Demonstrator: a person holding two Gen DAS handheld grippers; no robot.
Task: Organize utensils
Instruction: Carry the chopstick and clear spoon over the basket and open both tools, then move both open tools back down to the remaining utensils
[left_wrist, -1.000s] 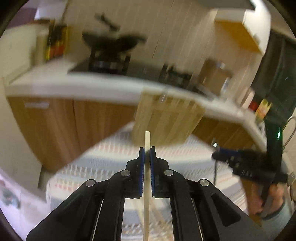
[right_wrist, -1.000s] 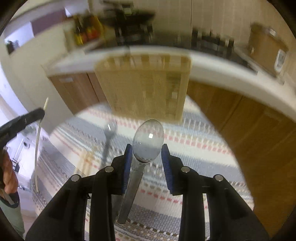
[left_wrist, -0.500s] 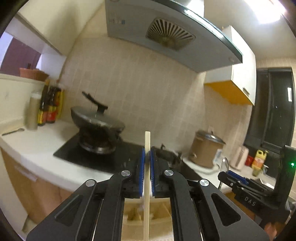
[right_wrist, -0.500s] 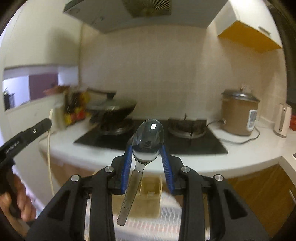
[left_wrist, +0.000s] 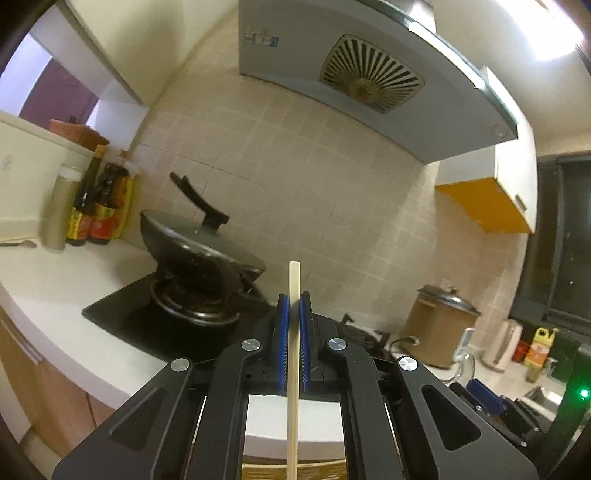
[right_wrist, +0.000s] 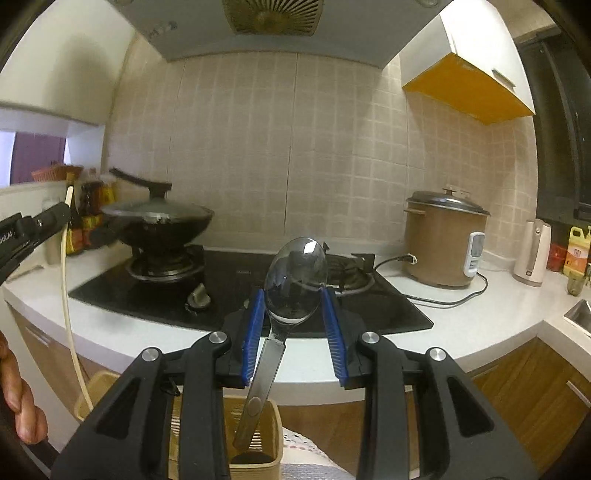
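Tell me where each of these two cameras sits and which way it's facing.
Left wrist: rides the left tongs, facing the tiled wall, wok and hood; its own fingers clamp a chopstick.
Right wrist: rides the right tongs, facing the stove and rice cooker, a utensil basket low in view; its fingers grip a spoon; a hand shows at left.
Shared: wok, rice cooker, chopstick, each other's tongs.

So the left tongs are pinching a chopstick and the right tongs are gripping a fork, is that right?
Not quite. The left tongs do pinch a chopstick, but the right tongs grip a spoon, not a fork; the right wrist view shows its rounded bowl.
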